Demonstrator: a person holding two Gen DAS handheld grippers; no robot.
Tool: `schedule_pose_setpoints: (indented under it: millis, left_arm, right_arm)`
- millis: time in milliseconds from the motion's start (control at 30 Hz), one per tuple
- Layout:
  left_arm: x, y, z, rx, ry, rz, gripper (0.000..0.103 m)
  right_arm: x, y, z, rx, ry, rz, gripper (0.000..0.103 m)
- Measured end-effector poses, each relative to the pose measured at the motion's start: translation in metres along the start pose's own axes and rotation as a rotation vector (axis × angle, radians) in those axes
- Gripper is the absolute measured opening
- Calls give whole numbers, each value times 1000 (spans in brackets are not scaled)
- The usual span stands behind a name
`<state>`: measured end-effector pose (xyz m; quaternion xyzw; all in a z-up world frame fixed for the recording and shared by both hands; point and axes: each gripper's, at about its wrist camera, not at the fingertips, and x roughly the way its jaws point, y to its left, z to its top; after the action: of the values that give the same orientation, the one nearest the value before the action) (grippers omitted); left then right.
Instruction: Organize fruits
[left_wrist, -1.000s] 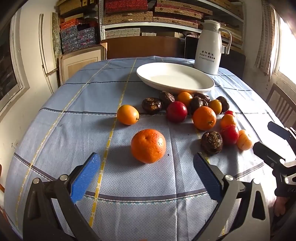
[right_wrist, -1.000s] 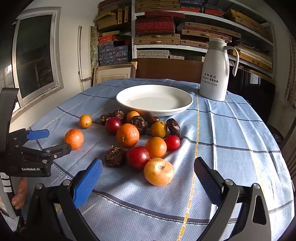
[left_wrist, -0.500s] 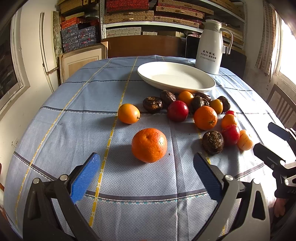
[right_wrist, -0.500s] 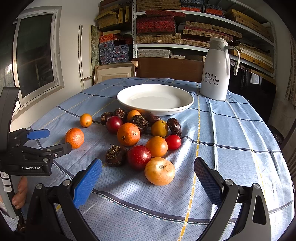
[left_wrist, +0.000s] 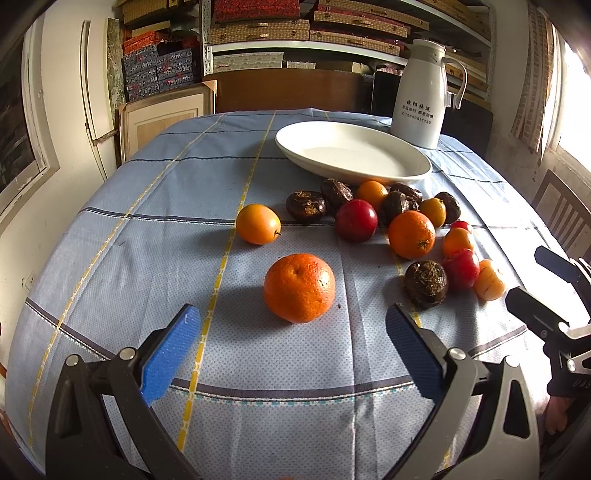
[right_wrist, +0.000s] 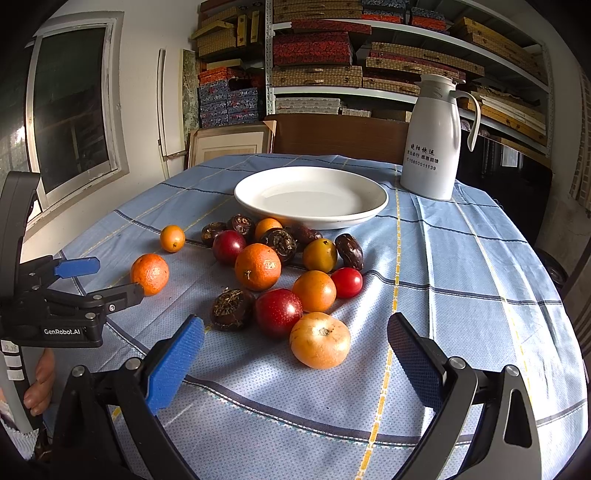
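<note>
Hovering left gripper fingers wide before the lone orange; right gripper wide too, plate beyond awaiting fruit.

The plate stands behind the heap of fruits on the table. The jug is behind the plate (to its right). One mandarin lies alone, left of the heap.

"GenRobot.AI" on left hand-held gripper; white jug reads approx. "15850011139", other chars illegible.
</note>
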<state>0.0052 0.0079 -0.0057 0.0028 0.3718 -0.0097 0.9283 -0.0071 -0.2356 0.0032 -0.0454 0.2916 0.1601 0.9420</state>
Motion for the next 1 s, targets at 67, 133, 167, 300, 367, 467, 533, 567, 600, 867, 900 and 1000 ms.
schedule_pose_setpoints:
  millis: [67,133,167,300,367,467,533,567,600,867,900,1000]
  left_arm:
    - [0,1,0,-1,0,0,99]
    - [0,1,0,-1,0,-1,99]
    - [0,1,0,-1,0,-1,99]
    - [0,1,0,-3,0,-1,99]
    - [1,1,-1,-4,2,-2,99]
    - [0,1,-1,-5,2,-3,99]
    - [1,2,-1,-5,3,-3,99]
    - [1,1,-1,-6,4,-3,99]
    - [1,2,-1,-7,5,-4,99]
    - [1,2,-1,-8,5,-5,99]
    - [1,2,-1,-8,6,-5,99]
    - [1,1,-2,-9,6,-6,99]
  right_arm:
    - [0,0,0,0,0,0,100]
    - [0,0,0,0,0,0,100]
    - [0,0,0,0,1,0,100]
    - [0,0,0,0,1,0,100]
    - [0,0,0,0,2,0,100]
    - [0,0,0,0,2,0,100]
    - [0,0,0,0,2,0,100]
    - [0,0,0,0,2,0,100]
    - [0,0,0,0,3,0,100]
    - [0,0,0,0,3,0,100]
    - [0,0,0,0,3,0,100]
    - [0,0,0,-1,3,0,100]
